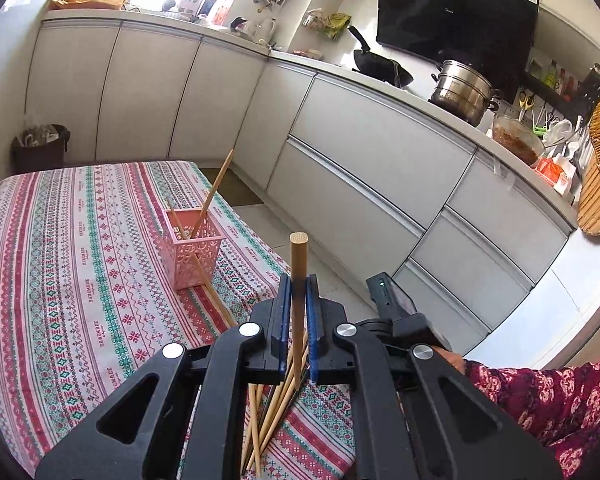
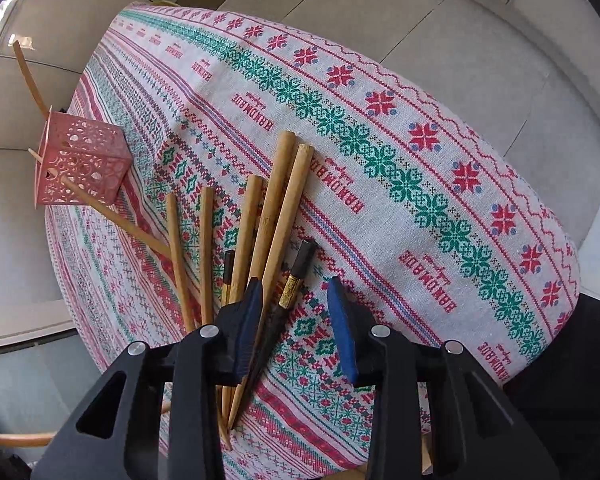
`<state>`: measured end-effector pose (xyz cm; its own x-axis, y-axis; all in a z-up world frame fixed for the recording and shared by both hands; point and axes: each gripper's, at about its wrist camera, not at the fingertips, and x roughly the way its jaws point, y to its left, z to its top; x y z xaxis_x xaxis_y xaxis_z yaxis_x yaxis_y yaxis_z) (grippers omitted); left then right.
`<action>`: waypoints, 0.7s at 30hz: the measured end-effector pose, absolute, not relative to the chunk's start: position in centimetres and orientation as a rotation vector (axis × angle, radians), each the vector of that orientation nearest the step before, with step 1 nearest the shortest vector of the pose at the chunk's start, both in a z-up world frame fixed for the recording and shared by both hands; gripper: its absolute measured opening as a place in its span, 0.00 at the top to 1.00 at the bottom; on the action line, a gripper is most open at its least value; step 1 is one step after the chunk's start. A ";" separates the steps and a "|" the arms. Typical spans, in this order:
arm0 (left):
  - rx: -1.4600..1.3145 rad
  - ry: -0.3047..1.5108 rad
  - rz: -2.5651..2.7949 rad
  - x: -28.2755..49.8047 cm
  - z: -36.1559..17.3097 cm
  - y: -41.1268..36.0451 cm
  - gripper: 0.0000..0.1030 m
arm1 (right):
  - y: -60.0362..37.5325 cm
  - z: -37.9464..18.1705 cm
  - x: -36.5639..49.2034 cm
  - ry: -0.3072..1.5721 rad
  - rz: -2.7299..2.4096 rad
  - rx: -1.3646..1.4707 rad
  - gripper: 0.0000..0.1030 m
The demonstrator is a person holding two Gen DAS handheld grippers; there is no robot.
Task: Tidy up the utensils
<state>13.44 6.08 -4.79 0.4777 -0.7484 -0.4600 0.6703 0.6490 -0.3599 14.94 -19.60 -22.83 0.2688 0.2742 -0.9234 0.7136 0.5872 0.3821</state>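
My left gripper (image 1: pixel 299 286) is shut on a wooden chopstick (image 1: pixel 299 264), held upright above the table. A pink perforated holder (image 1: pixel 191 249) stands on the patterned tablecloth (image 1: pixel 60 264) ahead, with two chopsticks (image 1: pixel 216 188) leaning in it; another lies against its base. The holder also shows in the right wrist view (image 2: pixel 82 168). My right gripper (image 2: pixel 296 300) is open just above a pile of several wooden chopsticks (image 2: pixel 278 208) lying on the cloth. A dark chopstick with a gold band (image 2: pixel 294 286) lies between its fingers.
Grey kitchen cabinets (image 1: pixel 360 148) run along the right of the table, with a steel pot (image 1: pixel 464 90) and a black pan (image 1: pixel 380 66) on the counter. A dark waste bin (image 1: pixel 40 148) stands beyond the table's far corner. The tiled floor (image 1: pixel 292 236) lies between table and cabinets.
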 end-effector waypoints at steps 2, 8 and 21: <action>-0.134 0.605 -0.875 13.0 -4.4 6.2 0.94 | -19.3 -22.7 15.6 1.311 -0.390 0.916 0.71; -0.134 0.552 -0.858 12.3 -3.4 7.0 0.94 | -18.0 -22.3 16.5 1.280 -0.399 0.810 0.88; -0.141 0.546 -0.821 12.2 -3.2 7.6 0.94 | -19.0 -19.1 12.9 1.146 -0.309 0.841 1.00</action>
<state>12.19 7.57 -3.24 0.5525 -0.7275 -0.4068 0.6564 0.6806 -0.3255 12.94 -18.95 -19.13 0.4117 0.1914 -0.8910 0.6140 0.6642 0.4264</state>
